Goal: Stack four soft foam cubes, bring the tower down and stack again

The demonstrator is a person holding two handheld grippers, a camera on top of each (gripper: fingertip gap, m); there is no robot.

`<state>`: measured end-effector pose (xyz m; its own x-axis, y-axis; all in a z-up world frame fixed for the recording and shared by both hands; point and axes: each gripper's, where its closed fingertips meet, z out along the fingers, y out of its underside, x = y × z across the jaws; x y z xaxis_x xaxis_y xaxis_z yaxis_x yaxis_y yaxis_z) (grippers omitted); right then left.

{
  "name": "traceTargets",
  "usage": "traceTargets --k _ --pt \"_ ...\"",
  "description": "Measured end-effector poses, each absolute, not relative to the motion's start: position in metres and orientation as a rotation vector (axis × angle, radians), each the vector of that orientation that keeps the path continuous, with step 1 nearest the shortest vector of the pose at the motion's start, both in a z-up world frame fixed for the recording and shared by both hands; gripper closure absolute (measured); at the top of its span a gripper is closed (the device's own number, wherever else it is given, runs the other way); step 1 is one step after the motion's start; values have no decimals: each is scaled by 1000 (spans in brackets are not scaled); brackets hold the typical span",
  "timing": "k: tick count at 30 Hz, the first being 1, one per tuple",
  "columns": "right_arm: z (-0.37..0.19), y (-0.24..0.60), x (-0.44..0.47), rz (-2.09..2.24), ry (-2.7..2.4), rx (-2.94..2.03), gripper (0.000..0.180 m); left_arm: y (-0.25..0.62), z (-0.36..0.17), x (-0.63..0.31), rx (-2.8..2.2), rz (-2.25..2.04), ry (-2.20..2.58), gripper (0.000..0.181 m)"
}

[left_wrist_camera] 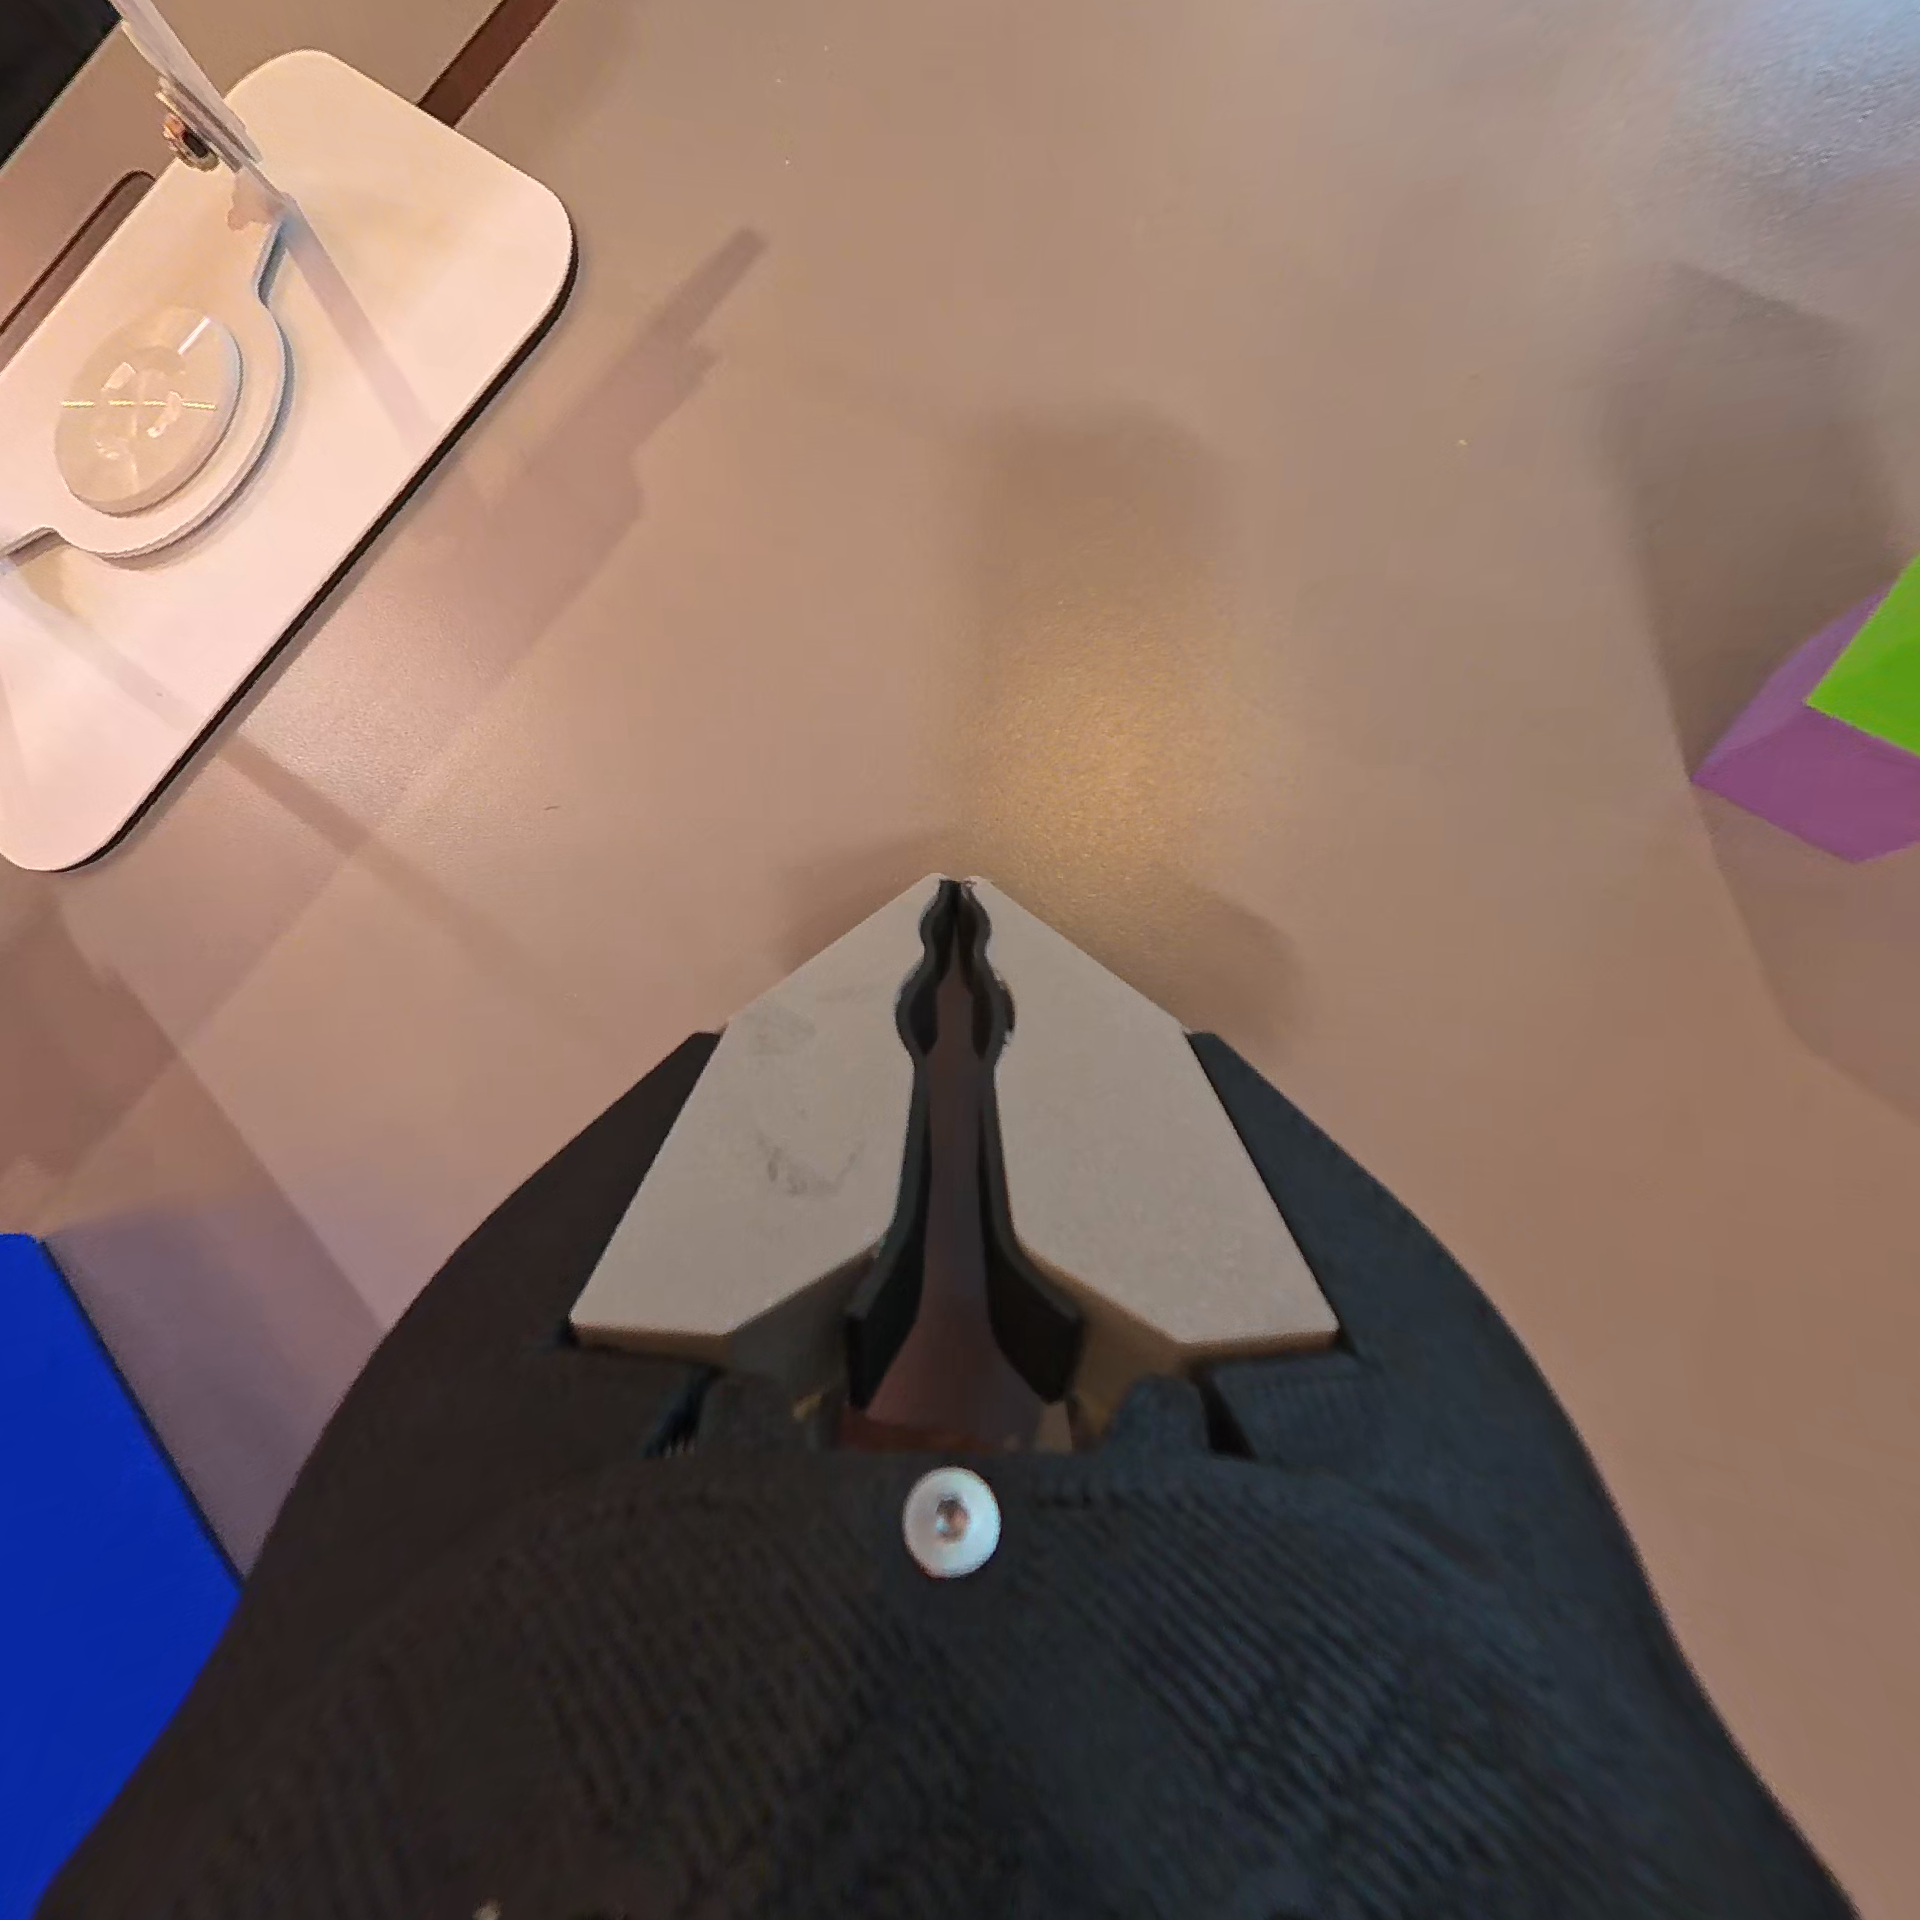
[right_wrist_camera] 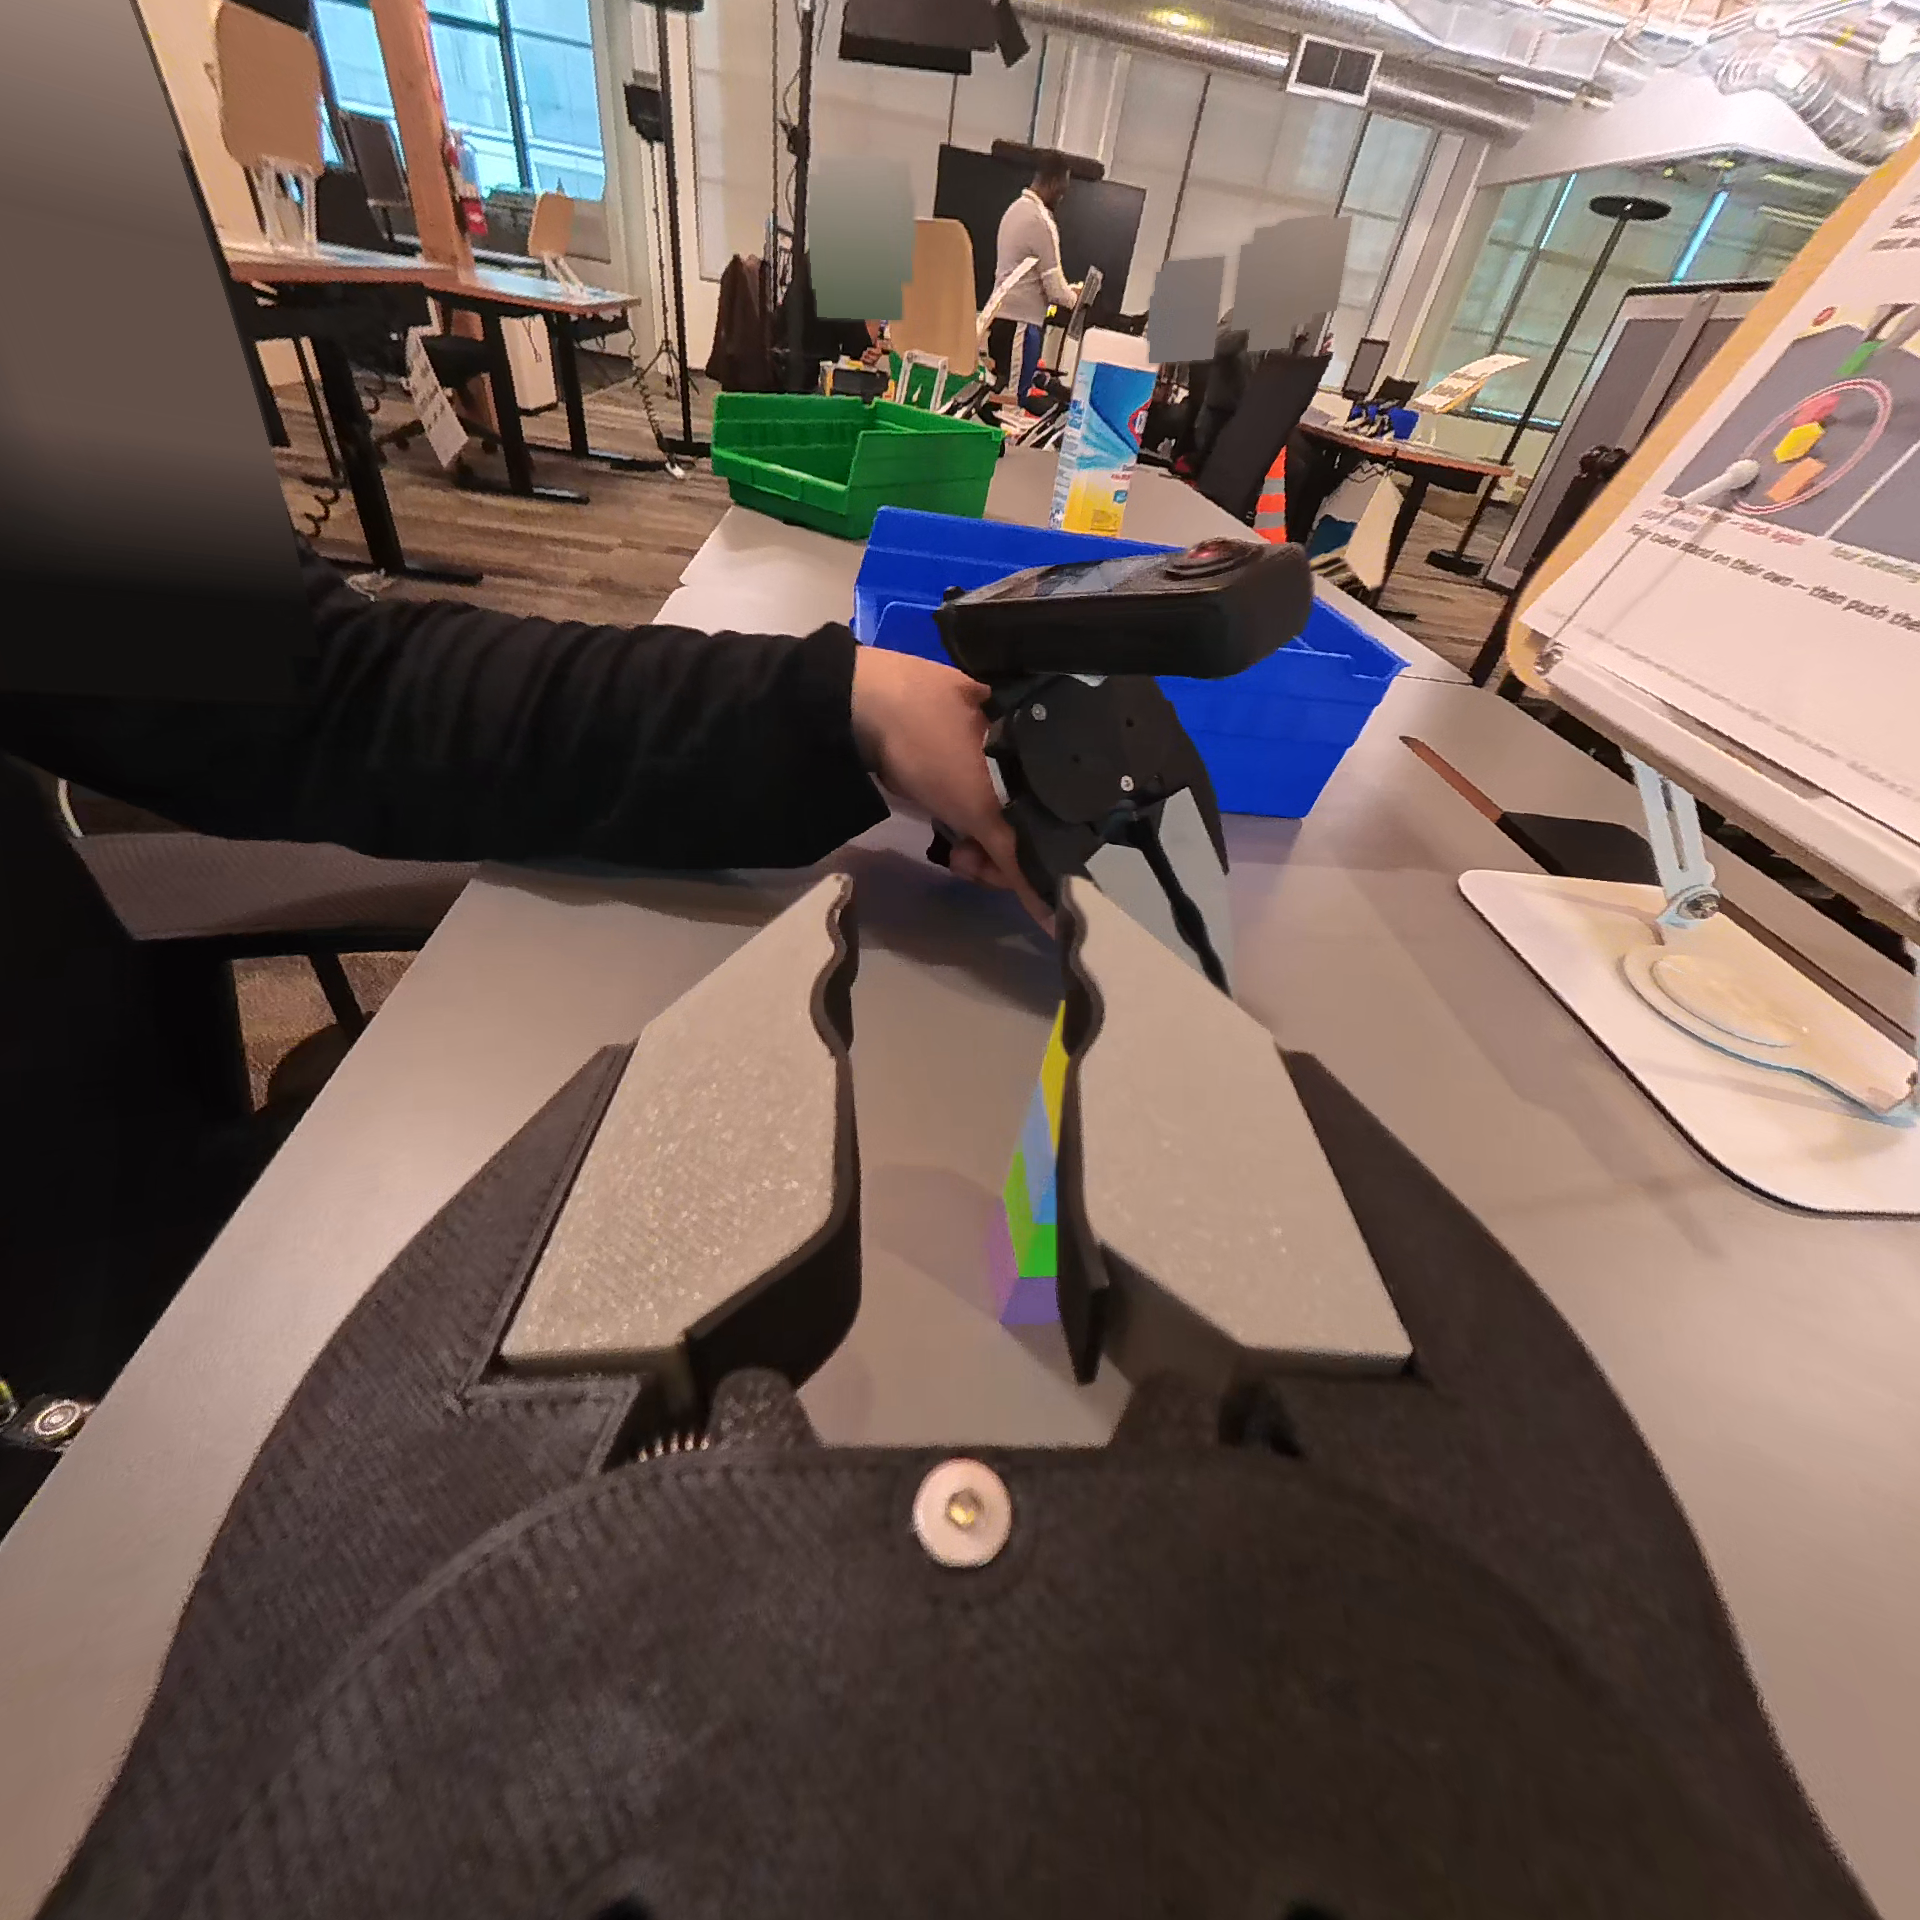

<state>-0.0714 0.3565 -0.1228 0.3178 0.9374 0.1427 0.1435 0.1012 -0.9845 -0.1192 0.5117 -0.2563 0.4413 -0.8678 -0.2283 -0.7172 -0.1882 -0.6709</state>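
Seems to be at the end of the first stacking stage. Can count four colours in the tower point(right_wrist_camera: 1039, 1195) through the right wrist view: yellow on top, then light blue, green and purple at the bottom, mostly hidden behind one finger of the right gripper point(right_wrist_camera: 956, 894). Stands upright on the grey table point(right_wrist_camera: 1558, 1351), to the view-left of the white stand base point(right_wrist_camera: 1621, 1049) and well apart from it.

Shows the right gripper wide open, holding nothing, with the tower seen past its gap rather than inside it. Cannot tell how close to the foam.

Shows the left gripper point(left_wrist_camera: 961, 885) pressed fully together at the tips and empty, pointed down at bare table. Catches only the purple cube point(left_wrist_camera: 1808, 790) and the green cube point(left_wrist_camera: 1881, 665) at the frame's far edge, on the opposite side from the stand base. Also takes in a blue bin point(right_wrist_camera: 1288, 717), beyond the stand base and view-left of it.

Judging by that: one stack built and free-standing, untouched by either tool. Left to do, probably: knock the tower over, likely with the pinched left tool nearby, then gather the cubes and rebuild all four levels
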Motion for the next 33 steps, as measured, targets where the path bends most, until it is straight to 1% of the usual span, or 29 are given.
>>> traceTargets --k 14,16,18,33 --pt "-132 345 -83 839 -1181 -1351 153 512 -256 -119 -1960 -260 1331 181" --pt "-135 342 -85 836 -1204 -1354 160 512 -256 -119 -1960 -260 1331 181" --pt "-139 339 -87 827 -1238 -1353 180 512 -256 -119 -1960 -261 1331 181" --pt "-166 341 -90 805 -1321 -1455 180 512 -256 -119 -1958 -255 1333 181"
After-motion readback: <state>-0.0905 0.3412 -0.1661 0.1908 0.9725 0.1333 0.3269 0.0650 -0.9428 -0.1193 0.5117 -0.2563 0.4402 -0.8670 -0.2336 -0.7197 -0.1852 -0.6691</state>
